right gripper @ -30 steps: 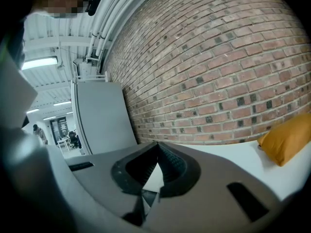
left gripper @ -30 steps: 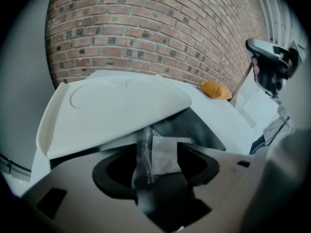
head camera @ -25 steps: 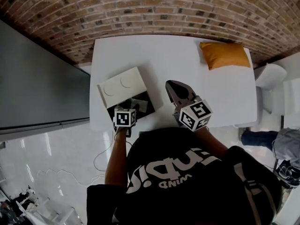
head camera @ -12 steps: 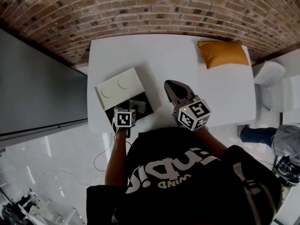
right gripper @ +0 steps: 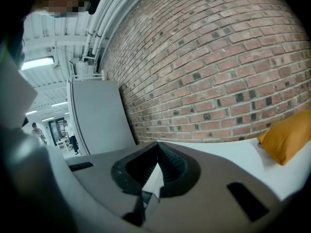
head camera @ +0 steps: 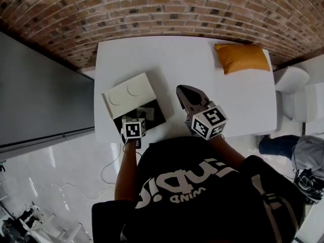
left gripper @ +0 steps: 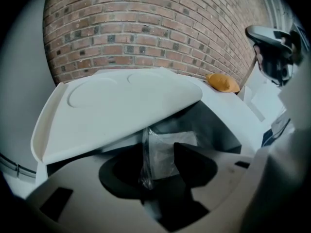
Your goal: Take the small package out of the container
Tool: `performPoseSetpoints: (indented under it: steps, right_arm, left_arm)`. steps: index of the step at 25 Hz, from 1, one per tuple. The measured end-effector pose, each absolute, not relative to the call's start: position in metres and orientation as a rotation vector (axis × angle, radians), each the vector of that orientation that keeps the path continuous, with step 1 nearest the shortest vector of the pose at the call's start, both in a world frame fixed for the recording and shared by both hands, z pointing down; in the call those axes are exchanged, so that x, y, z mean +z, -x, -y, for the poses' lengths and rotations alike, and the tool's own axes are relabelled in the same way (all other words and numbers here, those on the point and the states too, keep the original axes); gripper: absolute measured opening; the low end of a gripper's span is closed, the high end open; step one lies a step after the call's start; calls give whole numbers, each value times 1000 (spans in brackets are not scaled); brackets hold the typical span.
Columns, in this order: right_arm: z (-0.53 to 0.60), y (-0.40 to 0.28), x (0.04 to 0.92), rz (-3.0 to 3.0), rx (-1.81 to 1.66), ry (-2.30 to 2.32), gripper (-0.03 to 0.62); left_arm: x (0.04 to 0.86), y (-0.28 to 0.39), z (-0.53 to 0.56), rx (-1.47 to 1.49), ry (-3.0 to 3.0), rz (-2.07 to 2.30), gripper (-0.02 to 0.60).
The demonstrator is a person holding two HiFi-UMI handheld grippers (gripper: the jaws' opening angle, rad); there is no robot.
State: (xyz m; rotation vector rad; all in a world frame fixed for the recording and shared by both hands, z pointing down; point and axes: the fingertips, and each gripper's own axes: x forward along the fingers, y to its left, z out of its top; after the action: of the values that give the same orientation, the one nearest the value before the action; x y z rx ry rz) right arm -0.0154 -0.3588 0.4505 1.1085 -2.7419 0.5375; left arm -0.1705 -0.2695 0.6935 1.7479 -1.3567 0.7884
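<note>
Overhead, the head view lays out the white counter point(head camera: 172, 59) against the brick wall point(head camera: 152, 9). An orange cushion point(head camera: 242, 58) sits at its far right corner and the black container point(head camera: 156, 116) near the front left edge, with its white lid point(head camera: 129, 92) swung up and back beside it. From up there my left gripper's marker cube covers most of what lies in the container, so I see only a pale glint of the contents.

My left gripper view fills that in. The small package point(left gripper: 170, 139), clear crinkled plastic, stands inside the container under the raised lid, right between my jaws. The left gripper point(left gripper: 159, 153) is spread partway. Its jaws have just been closing around the package, and the crimped edge of the plastic runs down close against the left pad. A gap remains before the right pad, so I am not pinching it yet. The package is still in the container, not lifted out.

My right gripper view shows none of this. It looks level across the counter at the brick wall, a tall grey cabinet point(right gripper: 97, 115) to the left and the cushion at the far right edge. There I see my right gripper point(right gripper: 156, 147) with its tips pressed together and only a sliver of white counter showing through below them. It holds nothing. In the head view it hangs over the bare middle of the counter, just to the right of the container and apart from it.
</note>
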Motion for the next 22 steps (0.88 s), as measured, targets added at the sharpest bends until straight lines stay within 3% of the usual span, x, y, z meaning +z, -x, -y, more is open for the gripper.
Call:
performPoseSetpoints:
  steps: [22]
  right_arm:
    - [363, 19, 452, 2746, 536, -1090, -2]
  left_arm:
    - [690, 182, 274, 739, -1698, 1408, 123]
